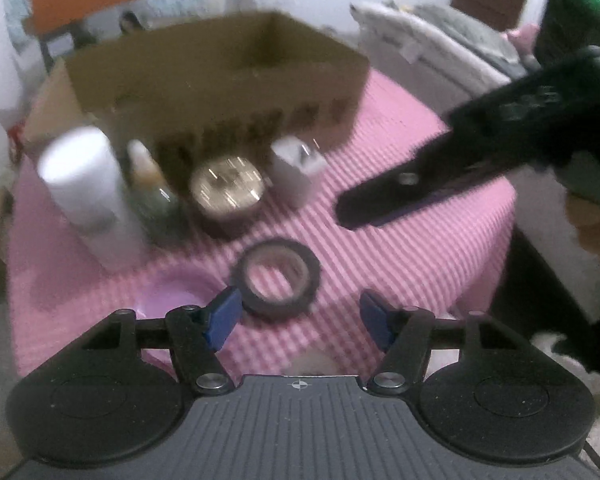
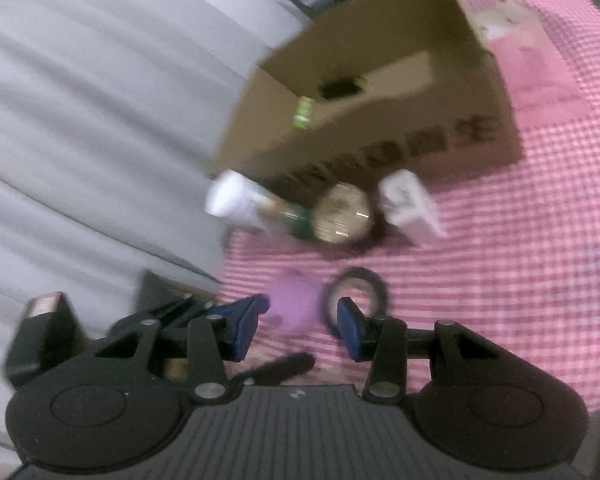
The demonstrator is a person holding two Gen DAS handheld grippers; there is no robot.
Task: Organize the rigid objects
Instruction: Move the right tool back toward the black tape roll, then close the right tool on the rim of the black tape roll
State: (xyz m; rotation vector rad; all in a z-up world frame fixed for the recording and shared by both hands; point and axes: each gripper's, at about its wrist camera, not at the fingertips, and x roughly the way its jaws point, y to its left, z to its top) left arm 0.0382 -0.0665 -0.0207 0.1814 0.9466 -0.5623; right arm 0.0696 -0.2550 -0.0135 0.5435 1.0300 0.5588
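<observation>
A black tape roll [image 1: 276, 276] lies flat on the pink checked cloth, just ahead of my left gripper [image 1: 298, 318], which is open with nothing between its blue pads. A purple round object [image 1: 172, 292] sits left of the roll. Behind them stand a white cylinder [image 1: 80, 184], a small green bottle [image 1: 152, 196], a gold-lidded jar [image 1: 228, 192] and a white charger plug [image 1: 298, 168]. My right gripper [image 1: 352, 212] hangs over the cloth at the right. In the right wrist view my right gripper [image 2: 296, 328] is open, with the purple object [image 2: 292, 304] and the tape roll [image 2: 356, 292] lying beyond its tips.
An open cardboard box [image 1: 220, 80] stands behind the row of objects; a black item [image 2: 340, 88] and a green one [image 2: 304, 114] lie inside the box [image 2: 380, 140]. The pink cloth [image 1: 420, 260] ends at the table's right edge. Grey bedding [image 2: 80, 120] lies to the left.
</observation>
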